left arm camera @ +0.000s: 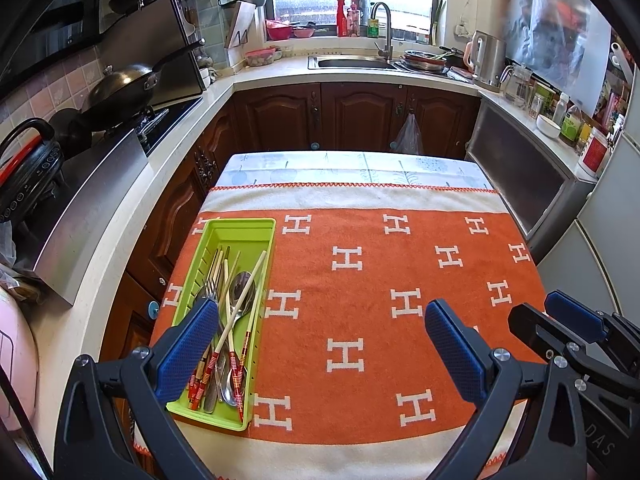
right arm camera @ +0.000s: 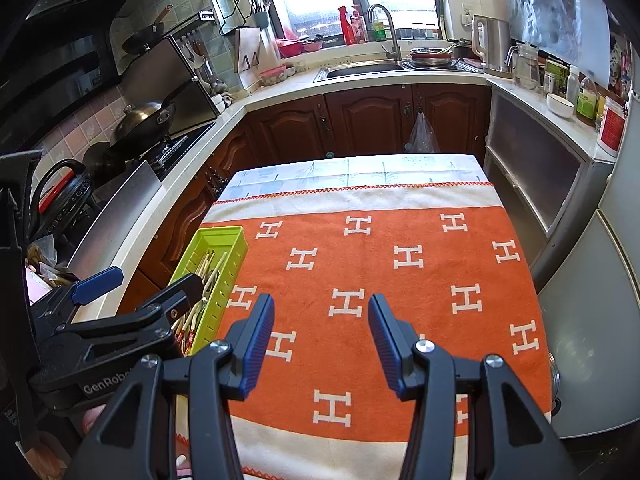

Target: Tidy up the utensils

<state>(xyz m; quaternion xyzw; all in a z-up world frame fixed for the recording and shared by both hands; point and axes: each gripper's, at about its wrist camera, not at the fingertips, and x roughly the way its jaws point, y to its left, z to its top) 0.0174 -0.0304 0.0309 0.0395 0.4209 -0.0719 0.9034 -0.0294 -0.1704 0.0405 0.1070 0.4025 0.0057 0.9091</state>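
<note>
A green utensil tray (left arm camera: 264, 225) lies at the left edge of the table on an orange cloth (left arm camera: 400, 272) with white H marks. It holds chopsticks (left arm camera: 245, 296), a spoon (left arm camera: 241, 285) and a fork (left arm camera: 208, 289) lying lengthwise. My left gripper (left arm camera: 322, 322) is open and empty above the cloth, its left finger over the tray's near end. My right gripper (right arm camera: 321, 316) is open and empty above the middle of the cloth (right arm camera: 400, 288), to the right of the tray (right arm camera: 224, 236). Each gripper shows at the edge of the other's view.
The table stands in a kitchen. A counter with a wok (left arm camera: 120, 88) and a stove runs along the left. A sink (left arm camera: 352, 62) and dark cabinets are behind. A metal cabinet (left arm camera: 520, 176) and a fridge stand close on the right.
</note>
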